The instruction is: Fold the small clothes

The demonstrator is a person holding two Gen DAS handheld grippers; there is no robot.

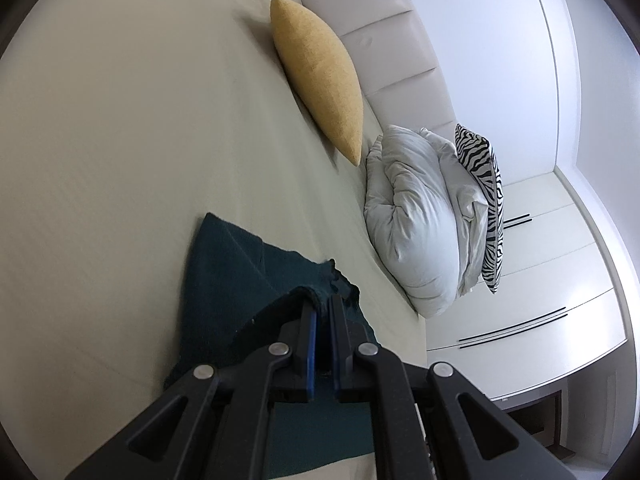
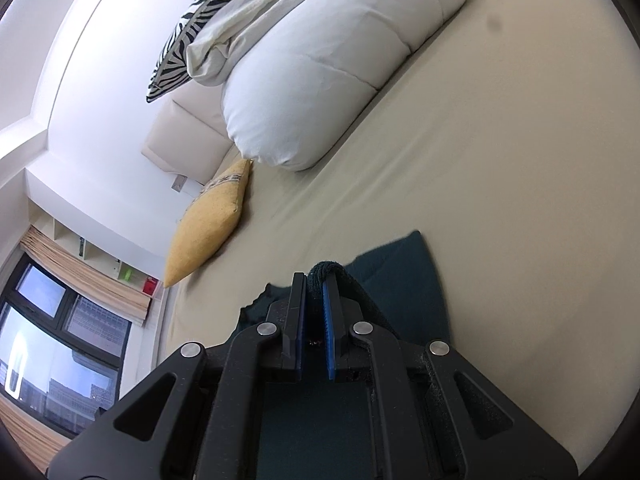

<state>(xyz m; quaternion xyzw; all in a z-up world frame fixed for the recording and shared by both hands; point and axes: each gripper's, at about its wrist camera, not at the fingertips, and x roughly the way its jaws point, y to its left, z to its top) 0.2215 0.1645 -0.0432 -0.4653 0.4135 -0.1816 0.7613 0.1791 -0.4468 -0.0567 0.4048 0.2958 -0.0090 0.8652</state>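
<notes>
A dark teal garment (image 1: pixel 224 276) lies on the beige bed sheet (image 1: pixel 120 140). My left gripper (image 1: pixel 322 300) is shut on a bunched edge of the garment, and the cloth drapes over its left finger. In the right wrist view the same teal garment (image 2: pixel 404 272) lies under and ahead of my right gripper (image 2: pixel 316 276), which is shut on a rolled fold of its cloth. Both grippers hold the cloth lifted a little off the bed. The part of the garment under each gripper body is hidden.
A yellow cushion (image 1: pixel 320 76) leans on the padded cream headboard (image 1: pixel 384 28). A folded white duvet (image 1: pixel 416 216) and a zebra-print pillow (image 1: pixel 486 204) sit next to it. White wardrobe drawers (image 1: pixel 552 280) stand beside the bed. A window (image 2: pixel 52 344) shows in the right wrist view.
</notes>
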